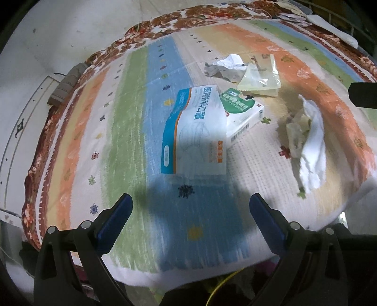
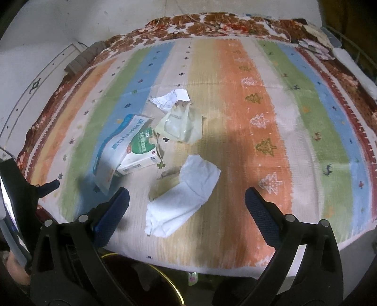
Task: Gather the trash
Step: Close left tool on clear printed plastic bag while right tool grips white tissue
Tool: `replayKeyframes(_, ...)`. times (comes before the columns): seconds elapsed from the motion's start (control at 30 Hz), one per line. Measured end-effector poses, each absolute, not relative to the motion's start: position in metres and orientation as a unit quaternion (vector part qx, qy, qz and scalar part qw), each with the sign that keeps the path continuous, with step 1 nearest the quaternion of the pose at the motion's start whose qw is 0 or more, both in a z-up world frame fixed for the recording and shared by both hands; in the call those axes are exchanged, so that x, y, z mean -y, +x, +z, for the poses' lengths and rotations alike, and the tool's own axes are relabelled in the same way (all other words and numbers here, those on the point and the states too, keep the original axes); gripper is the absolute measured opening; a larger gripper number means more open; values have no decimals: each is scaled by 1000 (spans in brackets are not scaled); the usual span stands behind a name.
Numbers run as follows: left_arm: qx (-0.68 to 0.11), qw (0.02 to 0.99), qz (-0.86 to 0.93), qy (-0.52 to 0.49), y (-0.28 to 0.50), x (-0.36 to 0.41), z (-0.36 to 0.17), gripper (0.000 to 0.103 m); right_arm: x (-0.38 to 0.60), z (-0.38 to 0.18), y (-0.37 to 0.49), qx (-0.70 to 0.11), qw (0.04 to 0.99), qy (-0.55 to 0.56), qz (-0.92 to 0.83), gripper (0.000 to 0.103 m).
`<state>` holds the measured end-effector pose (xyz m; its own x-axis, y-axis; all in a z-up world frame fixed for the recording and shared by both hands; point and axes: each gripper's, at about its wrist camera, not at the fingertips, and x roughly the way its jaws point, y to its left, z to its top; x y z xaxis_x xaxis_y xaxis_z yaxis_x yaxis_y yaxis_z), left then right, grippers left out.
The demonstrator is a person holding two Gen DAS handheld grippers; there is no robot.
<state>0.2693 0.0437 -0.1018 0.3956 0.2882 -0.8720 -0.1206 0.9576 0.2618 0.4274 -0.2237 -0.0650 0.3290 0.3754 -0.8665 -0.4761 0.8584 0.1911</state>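
Trash lies on a striped cloth [image 1: 132, 131] [image 2: 294, 113]. A white-and-blue mask packet [image 1: 195, 131] [image 2: 117, 150] leans on a green-and-white box [image 1: 242, 110] [image 2: 141, 153]. Behind them lie a clear yellowish plastic bag [image 1: 259, 75] [image 2: 181, 124] and crumpled white paper [image 1: 223, 66] [image 2: 169, 97]. A crumpled white tissue [image 1: 308, 141] [image 2: 186, 195] lies to the right. My left gripper [image 1: 190, 211] is open and empty, just short of the mask packet. My right gripper [image 2: 187, 209] is open and empty, with the tissue between its fingers' line.
The cloth covers a round table with a red floral border [image 1: 37, 179] [image 2: 235, 21]. A dark round bin with a yellow rim [image 2: 165, 282] sits below the near edge. The left gripper's body shows at the left [image 2: 14, 202]. A white wall stands behind.
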Motion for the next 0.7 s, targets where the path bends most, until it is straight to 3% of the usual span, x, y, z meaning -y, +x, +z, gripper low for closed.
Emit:
replayKeyframes(0.43, -539, 828, 126, 88, 296, -41, -132, 96, 204, -114, 476, -564, 792, -35, 231, 75)
replayKeyframes(0.6, -545, 821, 128, 113, 302, -37, -144, 90, 197, -124, 487, -575, 788, -35, 217, 68)
replayKeyframes(0.7, -539, 826, 138, 94, 305, -44, -142, 82, 194, -133, 492, -586, 780, -33, 216, 58)
